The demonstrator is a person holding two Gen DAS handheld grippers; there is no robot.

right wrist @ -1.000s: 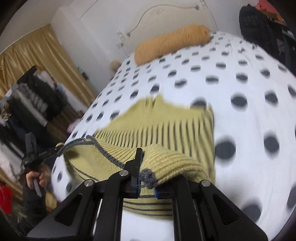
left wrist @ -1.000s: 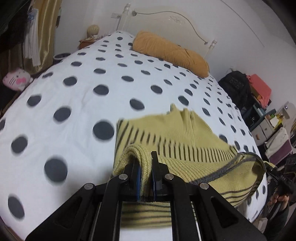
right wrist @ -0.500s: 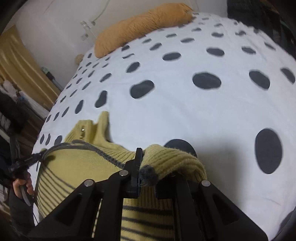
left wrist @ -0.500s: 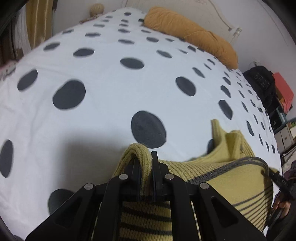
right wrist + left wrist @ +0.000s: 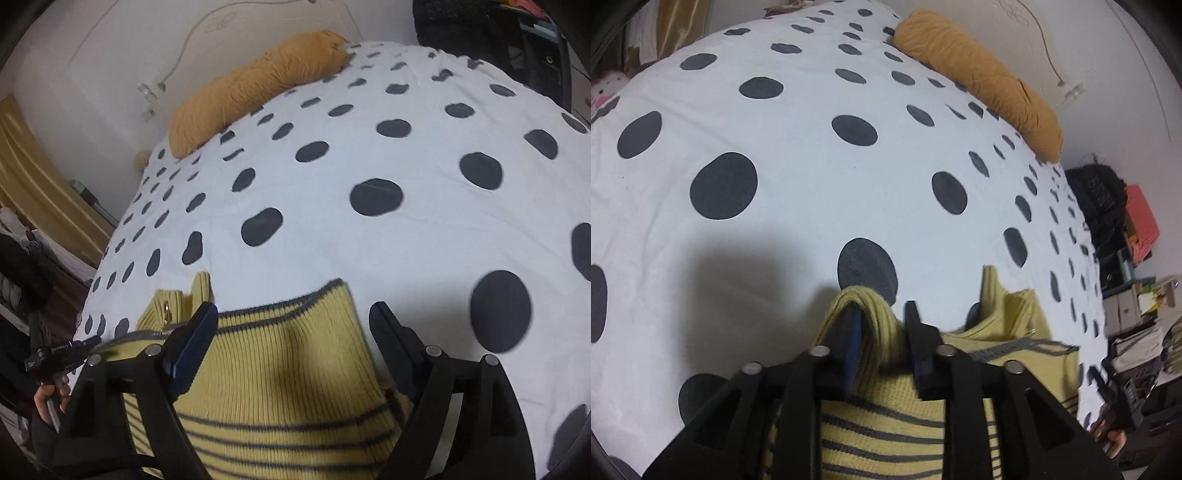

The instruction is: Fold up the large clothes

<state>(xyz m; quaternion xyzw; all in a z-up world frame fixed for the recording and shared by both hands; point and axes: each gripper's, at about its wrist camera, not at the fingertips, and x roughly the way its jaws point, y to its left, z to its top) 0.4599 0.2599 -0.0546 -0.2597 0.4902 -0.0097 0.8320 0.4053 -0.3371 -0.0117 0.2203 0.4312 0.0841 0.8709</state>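
Observation:
A yellow knit sweater with grey stripes [image 5: 280, 384] lies folded over on the white bed with dark dots [image 5: 406, 229]. My right gripper [image 5: 291, 317] is open wide, its fingers either side of the sweater's grey-trimmed edge, which lies flat on the bed. In the left wrist view the sweater [image 5: 886, 435] shows below my left gripper [image 5: 882, 314], whose jaws stand apart with a fold of the knit still draped over the left finger [image 5: 849, 332].
An orange pillow [image 5: 979, 81] lies at the head of the bed, also in the right wrist view [image 5: 255, 88]. A black bag and cluttered shelves [image 5: 1108, 206] stand beside the bed. A curtain and clothes rack [image 5: 29, 206] are on the other side.
Both grippers carried the sweater's edge forward over the garment and lowered it. Both have now opened; the right one has let the edge drop flat.

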